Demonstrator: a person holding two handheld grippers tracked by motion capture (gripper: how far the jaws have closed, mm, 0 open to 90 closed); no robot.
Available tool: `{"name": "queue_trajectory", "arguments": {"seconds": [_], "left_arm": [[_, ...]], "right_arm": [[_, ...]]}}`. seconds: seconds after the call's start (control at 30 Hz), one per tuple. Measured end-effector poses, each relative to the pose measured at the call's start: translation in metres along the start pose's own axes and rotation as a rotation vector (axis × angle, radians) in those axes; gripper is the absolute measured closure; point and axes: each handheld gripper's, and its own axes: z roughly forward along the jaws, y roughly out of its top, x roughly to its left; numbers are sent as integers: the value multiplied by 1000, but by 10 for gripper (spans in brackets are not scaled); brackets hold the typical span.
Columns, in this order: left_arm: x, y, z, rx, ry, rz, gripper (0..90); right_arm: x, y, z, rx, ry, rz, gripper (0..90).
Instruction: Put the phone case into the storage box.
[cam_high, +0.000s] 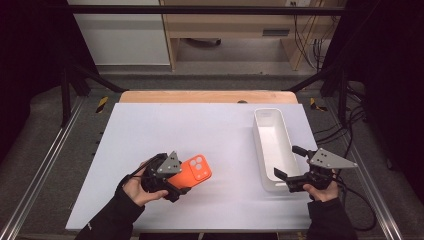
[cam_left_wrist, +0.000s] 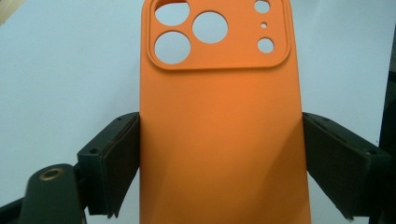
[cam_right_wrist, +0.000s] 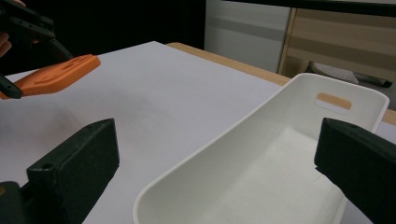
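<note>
White-topped table (cam_high: 210, 125), wood edge at far side. Long white plastic bin (cam_high: 272, 150) at right, lengthwise, empty. Right gripper (cam_high: 290, 167) at bin's near end, jaws wide apart astride the near wall, seemingly not touching. Orange silicone phone case (cam_left_wrist: 219, 116), camera cut-outs outward, clamped by its long edges in left gripper (cam_high: 172, 186), lifted off the table at near left, well apart from bin.
</note>
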Motion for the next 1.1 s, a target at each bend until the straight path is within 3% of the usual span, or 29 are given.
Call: {"name": "queue_trajectory", "arguments": {"seconds": [0.47, 1.1], "left_arm": [[2, 6, 5, -1, 0, 29, 150], [2, 20, 19, 3, -32, 59, 150]], "right_arm": [[11, 7, 9, 11, 38, -43, 5], [25, 16, 19, 40, 71, -95, 5]]}}
